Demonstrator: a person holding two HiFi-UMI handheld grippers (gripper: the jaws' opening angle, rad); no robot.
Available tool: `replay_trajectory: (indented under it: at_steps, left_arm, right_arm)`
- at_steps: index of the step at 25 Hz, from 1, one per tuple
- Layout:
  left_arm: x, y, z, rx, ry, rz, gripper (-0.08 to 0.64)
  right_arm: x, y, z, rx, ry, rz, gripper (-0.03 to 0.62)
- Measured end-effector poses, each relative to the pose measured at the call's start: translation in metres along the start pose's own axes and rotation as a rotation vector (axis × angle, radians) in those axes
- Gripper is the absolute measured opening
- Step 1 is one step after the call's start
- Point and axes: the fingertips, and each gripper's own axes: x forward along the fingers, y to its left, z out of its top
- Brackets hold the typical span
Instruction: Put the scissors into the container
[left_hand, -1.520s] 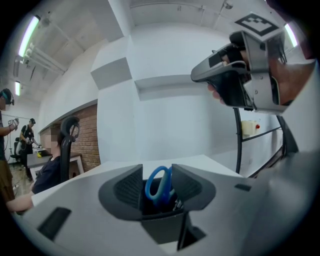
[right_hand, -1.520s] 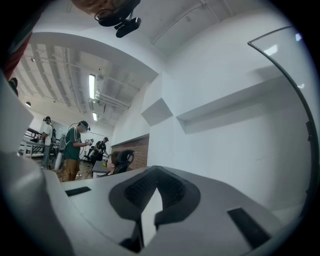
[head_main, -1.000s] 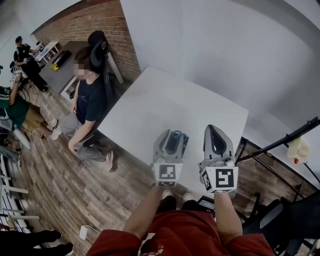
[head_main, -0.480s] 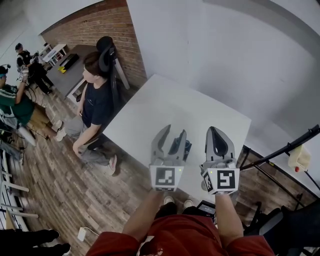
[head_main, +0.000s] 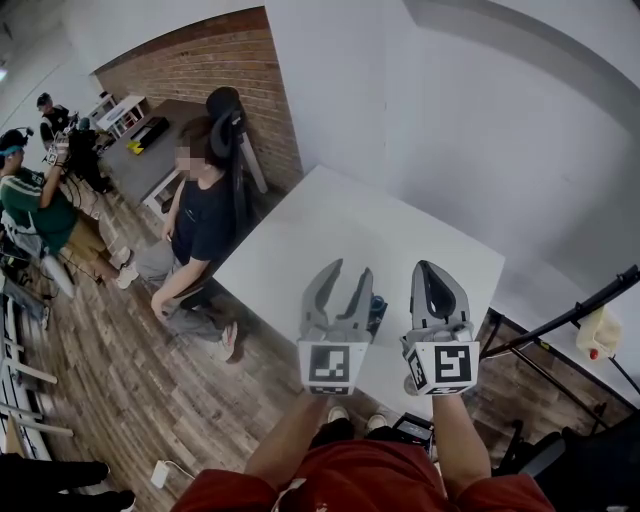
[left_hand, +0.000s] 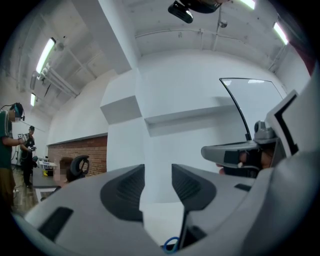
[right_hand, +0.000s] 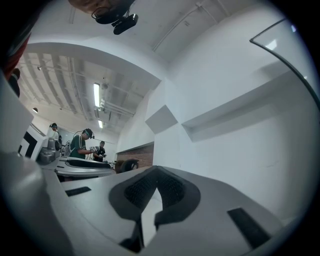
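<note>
In the head view, my left gripper (head_main: 347, 272) is held over the near edge of the white table (head_main: 330, 230), jaws open and empty. A dark blue thing (head_main: 376, 304) lies on the table just right of it, mostly hidden; I cannot tell whether it is the scissors or the container. A blue loop (left_hand: 171, 244) peeks out below the left gripper (left_hand: 157, 176) in its own view. My right gripper (head_main: 432, 268) hovers beside it, shut with nothing in it. In the right gripper view its pads (right_hand: 158, 187) meet at the tip.
A person in a dark shirt (head_main: 200, 215) stands at the table's left edge beside a black chair (head_main: 228, 112). Other people (head_main: 40, 200) work further left on the wood floor. A black stand (head_main: 570, 310) runs at the right. White walls lie beyond the table.
My left gripper's jaws have spread apart. The dark blue thing, earlier between them, now shows to their right. The view has tilted up a little.
</note>
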Motion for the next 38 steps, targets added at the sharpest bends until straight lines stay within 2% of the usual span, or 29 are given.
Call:
replay_trajectory:
  at_steps: [7, 10, 22, 38]
  left_arm:
    - [-0.004, 0.000, 0.001, -0.012, 0.026, 0.008, 0.163]
    - [-0.008, 0.002, 0.003, -0.012, 0.016, 0.038, 0.118]
    - [-0.012, 0.005, -0.010, -0.006, 0.054, 0.067, 0.016]
    - [-0.013, 0.007, -0.017, -0.023, 0.055, 0.061, 0.011]
  right_arm:
    - [-0.002, 0.000, 0.000, 0.009, 0.007, 0.000, 0.008]
    - [-0.004, 0.001, 0.001, 0.007, 0.011, 0.004, 0.008]
    - [-0.004, 0.012, -0.006, -0.015, 0.036, 0.029, 0.008]
    - [-0.006, 0.016, -0.013, 0.010, 0.041, 0.023, 0.008]
